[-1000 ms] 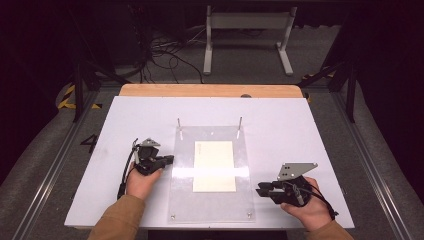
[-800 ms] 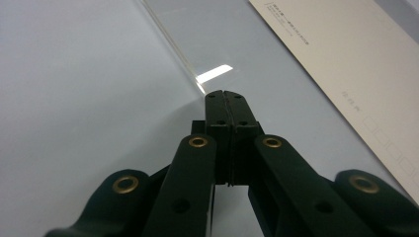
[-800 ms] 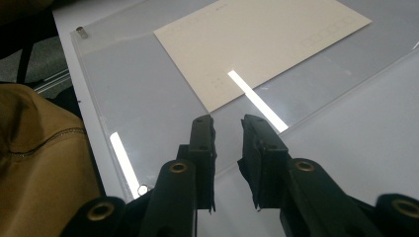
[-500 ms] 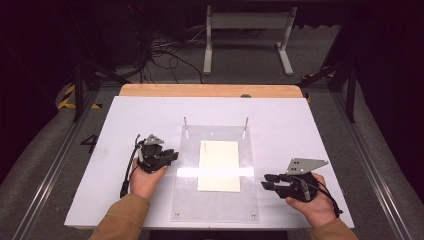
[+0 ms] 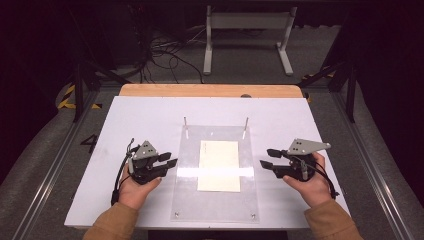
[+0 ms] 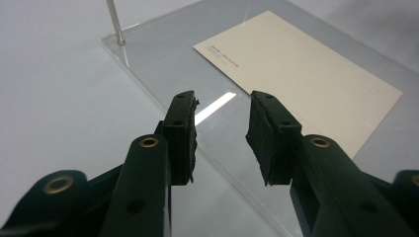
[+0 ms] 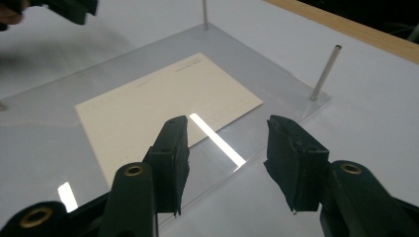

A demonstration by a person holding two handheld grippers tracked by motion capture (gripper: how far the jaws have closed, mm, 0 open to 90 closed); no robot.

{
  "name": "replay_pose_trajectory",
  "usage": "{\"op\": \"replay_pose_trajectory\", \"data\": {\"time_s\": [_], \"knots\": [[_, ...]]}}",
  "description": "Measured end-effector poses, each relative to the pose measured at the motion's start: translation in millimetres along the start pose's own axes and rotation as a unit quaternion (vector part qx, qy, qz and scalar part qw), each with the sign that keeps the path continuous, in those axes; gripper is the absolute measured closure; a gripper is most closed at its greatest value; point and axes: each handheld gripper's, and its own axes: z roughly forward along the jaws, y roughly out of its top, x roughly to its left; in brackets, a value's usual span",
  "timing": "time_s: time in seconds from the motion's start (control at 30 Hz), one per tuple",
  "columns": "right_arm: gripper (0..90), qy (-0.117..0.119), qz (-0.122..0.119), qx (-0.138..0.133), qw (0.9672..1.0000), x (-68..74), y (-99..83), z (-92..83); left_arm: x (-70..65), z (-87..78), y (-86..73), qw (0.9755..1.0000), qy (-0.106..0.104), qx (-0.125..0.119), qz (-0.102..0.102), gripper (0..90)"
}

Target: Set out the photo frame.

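Clear acrylic plate (image 5: 216, 172) with its cream card (image 5: 219, 165) lies mid-table, and both grippers — left (image 5: 167, 160), right (image 5: 267, 157) — have closed in on its side edges, jaws parted and empty — seemingly poised to grasp.

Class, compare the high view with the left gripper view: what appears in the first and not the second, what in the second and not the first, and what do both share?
High view alone: both hands, the right gripper, the table's wooden far edge, the floor cables and a white stand.
Left gripper view alone: the faint printed line on the cream card and the worn rubber on the jaws' pads.
Shared: the left gripper, jaws apart, the clear acrylic plate with the card lying flat on it, a metal post, and the white tabletop.
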Motion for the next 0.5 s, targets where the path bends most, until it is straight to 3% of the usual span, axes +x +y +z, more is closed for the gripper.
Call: {"op": "replay_pose_trajectory", "data": {"time_s": [0.1,0.13,0.17,0.23,0.33,0.43,0.47,0.5], "knots": [[52.2,-0.007,0.001,0.000,1.0000,-5.2,5.2,5.1,-1.1,-3.9,-0.8,1.0000,-0.005,-0.004,0.006,61.3],[58.8,-0.007,0.000,-0.005,1.0000,-11.7,11.1,12.1,-1.6,-6.9,-1.8,0.9999,-0.007,-0.010,0.006,60.6],[58.8,-0.007,0.000,-0.005,1.0000,-11.7,11.1,12.1,-1.6,-6.9,-1.8,0.9999,-0.007,-0.010,0.006,60.4],[63.1,-0.014,-0.013,-0.001,0.9998,-18.6,17.5,22.2,-0.5,-11.7,-5.6,0.9997,-0.016,-0.016,0.009,59.5],[62.8,-0.023,-0.020,-0.015,0.9994,-27.1,21.1,34.8,1.5,-16.6,-11.7,0.9997,-0.017,-0.015,0.013,58.8],[56.3,-0.036,-0.026,-0.004,0.9990,-36.6,26.2,46.2,0.9,-22.6,-16.4,0.9998,-0.011,-0.014,0.013,58.8],[53.7,-0.037,-0.025,-0.016,0.9989,-40.5,26.0,50.3,0.9,-22.6,-16.4,0.9998,-0.011,-0.014,0.013,58.8],[58.1,-0.040,-0.012,-0.024,0.9989,-43.8,25.8,54.1,0.3,-24.3,-17.6,0.9998,-0.008,-0.016,0.012,58.8]]}}
